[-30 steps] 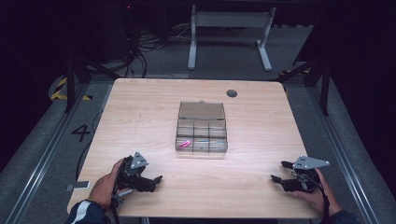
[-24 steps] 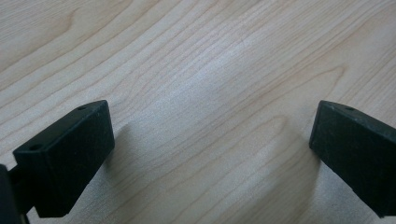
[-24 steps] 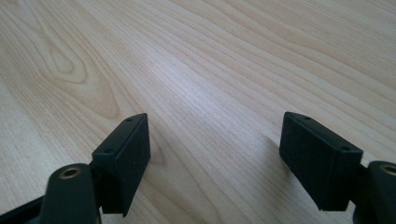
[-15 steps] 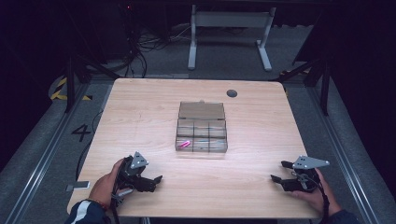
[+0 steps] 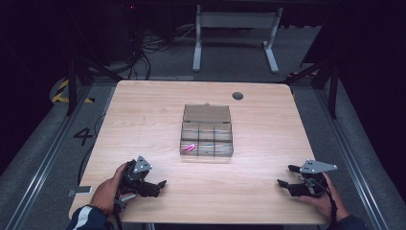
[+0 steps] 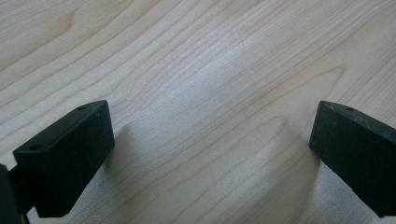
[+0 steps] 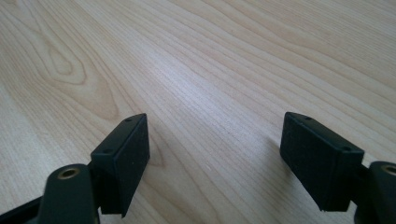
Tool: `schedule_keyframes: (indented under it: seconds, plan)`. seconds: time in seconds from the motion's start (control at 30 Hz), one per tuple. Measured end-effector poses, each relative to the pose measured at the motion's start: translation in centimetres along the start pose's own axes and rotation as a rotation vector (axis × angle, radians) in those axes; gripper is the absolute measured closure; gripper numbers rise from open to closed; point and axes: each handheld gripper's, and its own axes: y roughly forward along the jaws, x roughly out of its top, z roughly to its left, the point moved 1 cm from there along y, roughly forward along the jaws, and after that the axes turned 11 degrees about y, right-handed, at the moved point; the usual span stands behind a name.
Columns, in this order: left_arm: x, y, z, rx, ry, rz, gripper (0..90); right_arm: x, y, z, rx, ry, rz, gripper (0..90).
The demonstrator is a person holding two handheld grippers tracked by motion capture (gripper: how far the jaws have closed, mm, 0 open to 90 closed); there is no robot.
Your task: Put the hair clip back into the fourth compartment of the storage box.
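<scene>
Both claws parked on the counter (image 5: 143, 110) near its front edge, well apart from the work. Left claw (image 5: 155, 186) released, jaws spread, nothing between them. Right claw (image 5: 286, 178) likewise released and empty. Clear compartment box (image 5: 207, 136), lid up, sits mid-counter; pink piece (image 5: 190, 148) lies in its front-left compartment. Looks like a neutral start pose giving either hand a free reach.

table (image 5: 143, 120): light wood, dark round grommet (image 5: 237, 96) near far edge | floor: grey, painted 4 (image 5: 83, 135) left of table | white desk frame (image 5: 234, 28) stood beyond | cables (image 5: 143, 43) lay far left
</scene>
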Motion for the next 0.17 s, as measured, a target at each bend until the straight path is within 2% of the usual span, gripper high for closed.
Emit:
schedule_keyframes:
  seconds: [0.17]
  plan:
    - [0.0,0.0,0.0,0.0,0.0,0.0,0.5,0.0,0.0,0.0,0.0,0.0,0.0,24.4]
